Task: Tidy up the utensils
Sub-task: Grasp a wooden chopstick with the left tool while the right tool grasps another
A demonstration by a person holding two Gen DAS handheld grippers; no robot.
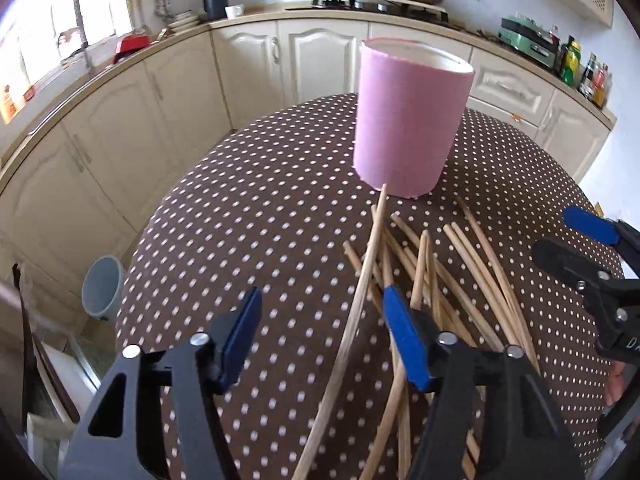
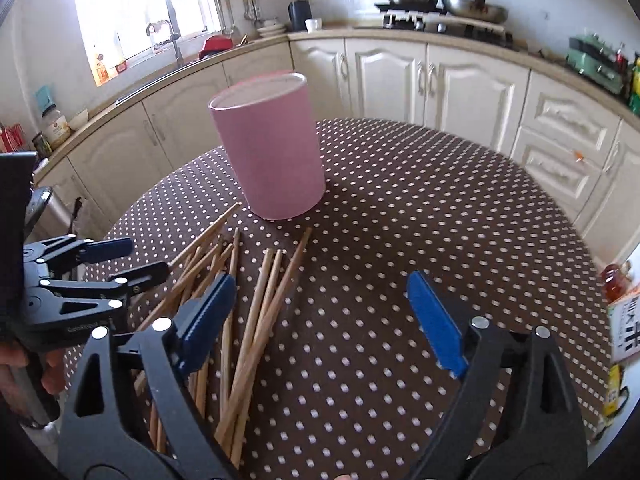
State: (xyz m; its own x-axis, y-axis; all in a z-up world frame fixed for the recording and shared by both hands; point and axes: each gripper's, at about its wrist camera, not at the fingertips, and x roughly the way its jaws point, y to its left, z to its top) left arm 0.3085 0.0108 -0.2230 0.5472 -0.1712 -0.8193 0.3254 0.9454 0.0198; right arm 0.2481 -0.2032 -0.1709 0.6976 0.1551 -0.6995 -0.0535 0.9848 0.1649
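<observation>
Both grippers, left gripper (image 1: 320, 320) and right gripper (image 2: 320, 308), spread, nothing pinched. Loose wooden chopsticks (image 1: 432, 276) scattered on the polka-dot brown tabletop (image 1: 248, 216), near side of the upright pink cylindrical holder (image 1: 408, 120). Best practice: one stick isolated, pinched mid-length.

Readable text: barely any, all partial.
Left gripper (image 2: 96, 276) body is showing small embossed lettering in the right wrist view, too blurred to read for sure. Right gripper (image 1: 580, 248) body is showing white letters "DA", cut off, in the left wrist view. A box (image 2: 628, 332) at the table's right edge is carrying large dark characters, not legible. Bottle and jar labels on the counter are reading as colour blobs only.
</observation>
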